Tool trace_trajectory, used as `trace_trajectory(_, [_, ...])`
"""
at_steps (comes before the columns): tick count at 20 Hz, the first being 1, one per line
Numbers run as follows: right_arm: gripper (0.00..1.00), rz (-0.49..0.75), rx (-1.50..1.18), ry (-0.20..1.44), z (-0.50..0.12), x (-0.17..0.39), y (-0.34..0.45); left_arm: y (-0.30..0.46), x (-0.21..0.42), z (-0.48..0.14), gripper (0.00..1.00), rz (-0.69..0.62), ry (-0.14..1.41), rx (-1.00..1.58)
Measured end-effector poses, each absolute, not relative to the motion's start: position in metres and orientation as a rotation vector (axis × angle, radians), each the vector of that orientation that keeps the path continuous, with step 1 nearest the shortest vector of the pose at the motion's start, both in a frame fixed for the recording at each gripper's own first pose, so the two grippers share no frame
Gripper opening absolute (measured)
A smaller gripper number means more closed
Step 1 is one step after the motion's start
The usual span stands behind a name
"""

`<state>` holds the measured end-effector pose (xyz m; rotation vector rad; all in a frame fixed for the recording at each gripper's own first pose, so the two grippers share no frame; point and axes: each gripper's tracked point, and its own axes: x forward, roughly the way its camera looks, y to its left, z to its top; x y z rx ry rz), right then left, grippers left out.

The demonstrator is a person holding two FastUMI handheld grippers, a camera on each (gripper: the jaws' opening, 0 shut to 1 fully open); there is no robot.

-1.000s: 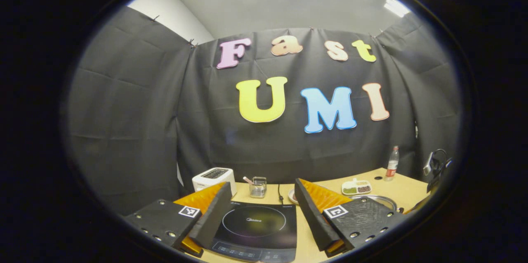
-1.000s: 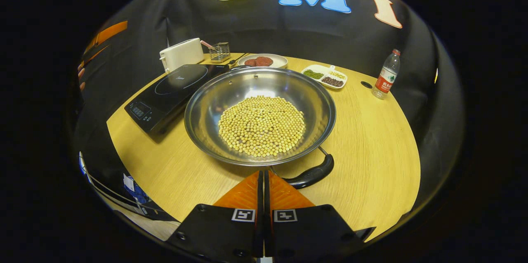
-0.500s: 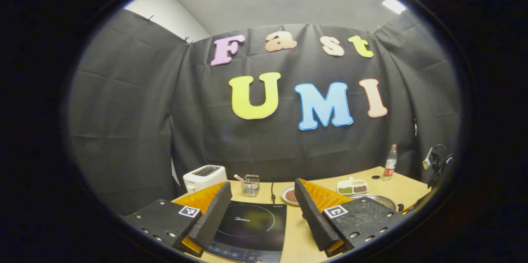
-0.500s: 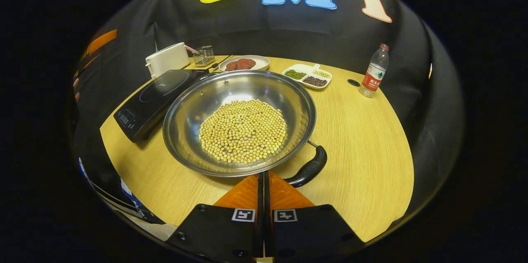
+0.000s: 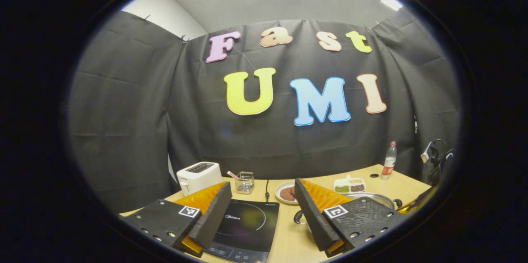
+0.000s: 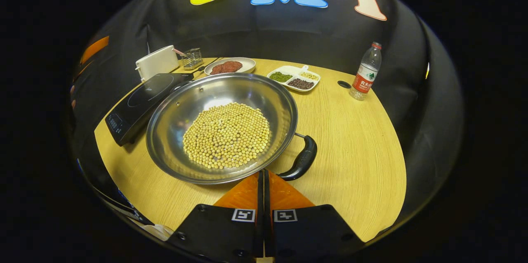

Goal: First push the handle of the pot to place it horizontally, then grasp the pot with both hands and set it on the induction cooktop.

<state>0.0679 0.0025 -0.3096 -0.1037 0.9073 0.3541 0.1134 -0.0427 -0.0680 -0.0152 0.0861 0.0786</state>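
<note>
In the left gripper view, the left gripper [image 5: 262,209] hangs with its fingers spread wide over the induction cooktop [image 5: 247,223], the pot [image 5: 371,198] peeking out at about four o'clock behind one finger. In the right gripper view, the right gripper [image 6: 264,178] has its fingers pressed together, empty, at the near rim of the pot [image 6: 222,126], which sits on the table [image 6: 350,151] beside the cooktop; its black handle [image 6: 301,162] lies at about four o'clock. Bean-laden steel likely feels heavy, stiff and slick, so grip the handles.

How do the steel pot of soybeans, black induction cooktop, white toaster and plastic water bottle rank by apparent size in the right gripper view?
1. steel pot; nearest, so enlarged
2. black induction cooktop
3. white toaster
4. plastic water bottle; close to the toaster, unsure
</note>
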Motion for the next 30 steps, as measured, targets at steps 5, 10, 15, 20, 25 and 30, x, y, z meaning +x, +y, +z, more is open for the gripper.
trace_trajectory(5, [0.02, 0.327, -0.077, 0.894, -0.313, 0.090, -0.008, -0.053, 0.114, -0.073, 0.89, 0.084, 0.099, -0.003])
trace_trajectory(10, [0.02, 0.304, -0.044, 0.881, -0.316, 0.109, -0.012, -0.058, 0.120, -0.079, 0.89, 0.090, 0.113, 0.007])
trace_trajectory(15, [0.02, 0.275, -0.021, 0.870, -0.316, 0.121, -0.018, -0.066, 0.123, -0.087, 0.89, 0.080, 0.126, 0.005])
trace_trajectory(20, [0.02, 0.239, 0.000, 0.796, -0.288, 0.121, -0.025, -0.071, 0.127, -0.093, 0.93, 0.063, 0.129, 0.005])
trace_trajectory(25, [0.56, 0.211, 0.041, 0.654, -0.241, 0.128, -0.021, -0.078, 0.141, -0.099, 0.90, 0.020, 0.134, -0.012])
trace_trajectory(30, [0.97, 0.166, 0.016, 0.556, -0.219, 0.141, -0.018, -0.093, 0.161, -0.119, 0.90, -0.052, 0.174, -0.006])
